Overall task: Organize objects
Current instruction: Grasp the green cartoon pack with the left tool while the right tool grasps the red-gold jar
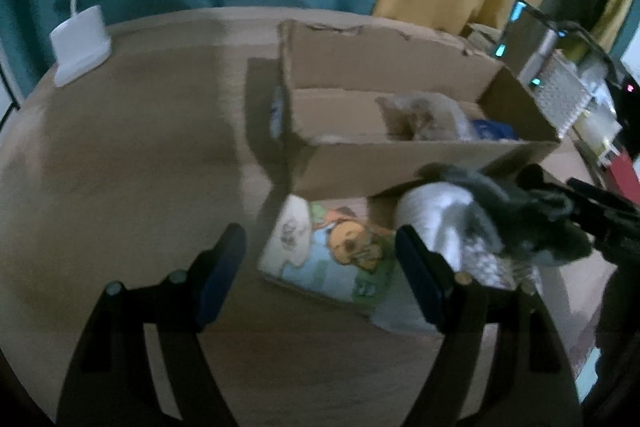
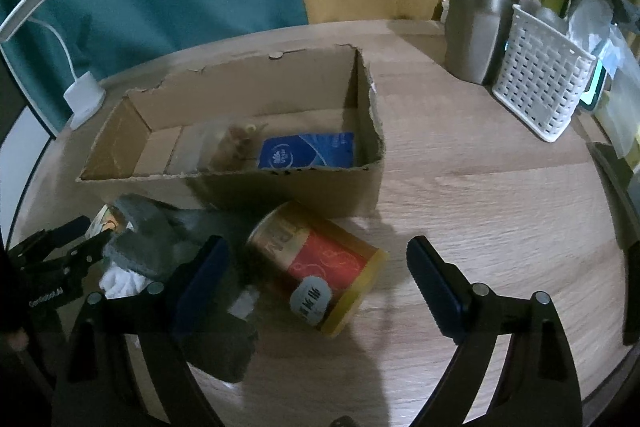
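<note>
A torn cardboard box [image 2: 280,187] stands mid-table, holding a blue tissue pack [image 2: 308,151] and a clear bag [image 2: 236,143]. In front of it a gold and red can [image 2: 320,267] lies on its side between the pads of my right gripper [image 2: 320,275], which is open and not touching it. My left gripper [image 1: 320,271] is open over a cartoon-printed packet [image 1: 332,255] lying flat by the box [image 1: 400,163]. A grey and white cloth bundle [image 1: 460,223] sits right of the packet, between the two grippers.
A steel tumbler [image 2: 480,19] and a white slotted basket [image 2: 540,87] stand at the far right of the wooden table [image 2: 480,207]. A white lamp base [image 1: 80,43] sits at the far left edge. Teal and yellow curtains hang behind.
</note>
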A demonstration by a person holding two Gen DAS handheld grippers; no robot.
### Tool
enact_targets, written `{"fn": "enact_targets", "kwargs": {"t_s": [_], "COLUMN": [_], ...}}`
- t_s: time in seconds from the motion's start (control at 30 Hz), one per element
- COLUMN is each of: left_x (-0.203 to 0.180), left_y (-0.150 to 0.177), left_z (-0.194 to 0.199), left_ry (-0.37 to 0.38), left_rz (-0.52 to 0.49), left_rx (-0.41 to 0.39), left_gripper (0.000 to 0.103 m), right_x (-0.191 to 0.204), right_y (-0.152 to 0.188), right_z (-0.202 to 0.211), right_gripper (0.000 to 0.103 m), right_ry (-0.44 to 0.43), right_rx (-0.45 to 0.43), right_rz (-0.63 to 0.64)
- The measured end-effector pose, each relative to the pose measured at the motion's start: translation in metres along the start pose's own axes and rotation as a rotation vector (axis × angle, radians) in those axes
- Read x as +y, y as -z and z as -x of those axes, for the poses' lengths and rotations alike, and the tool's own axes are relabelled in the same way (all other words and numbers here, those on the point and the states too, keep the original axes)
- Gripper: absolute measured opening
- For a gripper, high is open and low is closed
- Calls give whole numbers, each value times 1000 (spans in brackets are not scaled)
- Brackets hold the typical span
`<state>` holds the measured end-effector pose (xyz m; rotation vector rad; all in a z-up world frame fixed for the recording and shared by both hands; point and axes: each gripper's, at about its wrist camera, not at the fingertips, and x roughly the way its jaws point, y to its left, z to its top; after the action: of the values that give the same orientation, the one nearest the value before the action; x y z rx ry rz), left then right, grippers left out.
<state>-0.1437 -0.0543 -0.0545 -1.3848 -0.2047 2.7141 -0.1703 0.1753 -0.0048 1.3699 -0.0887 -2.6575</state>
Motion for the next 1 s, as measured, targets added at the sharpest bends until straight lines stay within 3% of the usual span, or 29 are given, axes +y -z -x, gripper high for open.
{"fn": "enact_targets", "kwargs": {"t_s": [0.13,0.4,0.63,0.77,1.0], "left_x": [-4,-1,6,4,0], "left_y": [0,-2,-1,6,9], "left_z": [-4,-8,-9,-7,-7], "left_ry": [0,-67,-143,-103,-127], "left_rz": [-33,-78,-53,-36,-54], "left_rx": [3,3,-5,24,20], "left_gripper": [78,79,78,78,73], "right_x": [2,-3,-13,-15,-20], "right_y": [-1,1,6,8,12], "right_z": [-3,-8,-7,-5,-3], "right_gripper": [93,89,85,84,84], "right_ry": [11,23,10,7,-13], "right_rx": [6,24,38,33,23], "right_rz": [2,-8,-33,-33,-28]}}
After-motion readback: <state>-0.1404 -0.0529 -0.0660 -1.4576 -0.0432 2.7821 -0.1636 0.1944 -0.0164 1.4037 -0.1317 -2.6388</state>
